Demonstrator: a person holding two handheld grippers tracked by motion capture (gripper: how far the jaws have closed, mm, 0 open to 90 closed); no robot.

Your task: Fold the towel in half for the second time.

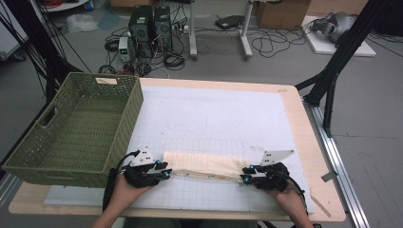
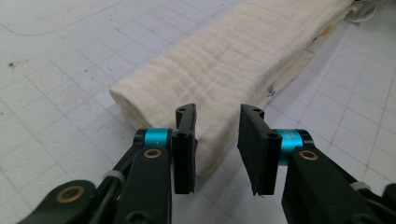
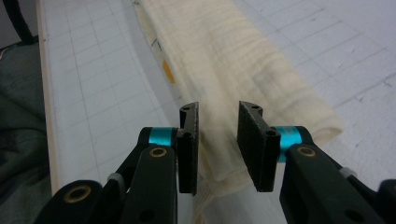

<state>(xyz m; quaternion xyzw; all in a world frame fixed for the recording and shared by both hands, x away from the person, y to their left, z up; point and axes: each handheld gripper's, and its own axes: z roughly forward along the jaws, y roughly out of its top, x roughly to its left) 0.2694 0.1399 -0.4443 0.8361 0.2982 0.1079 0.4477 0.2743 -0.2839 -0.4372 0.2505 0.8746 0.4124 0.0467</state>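
Long folded cream cotton cloth [image 1: 202, 166] on the white gridded counter [image 1: 228, 118], left claw [image 2: 217, 140] and right claw [image 3: 217, 140] released at its two ends, woven green basket [image 1: 76, 128] at left.

towel [image 2: 224, 70] far end cut off by frame.

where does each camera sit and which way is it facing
High view: above the person's side of the table, facing forward and down; both hands, left gripper and right gripper show.
Left gripper view: on the left gripper, looking along its parted jaws at the folded cream cloth.
Right gripper view: on the right gripper, facing the cloth's other end.
All share the cloth.
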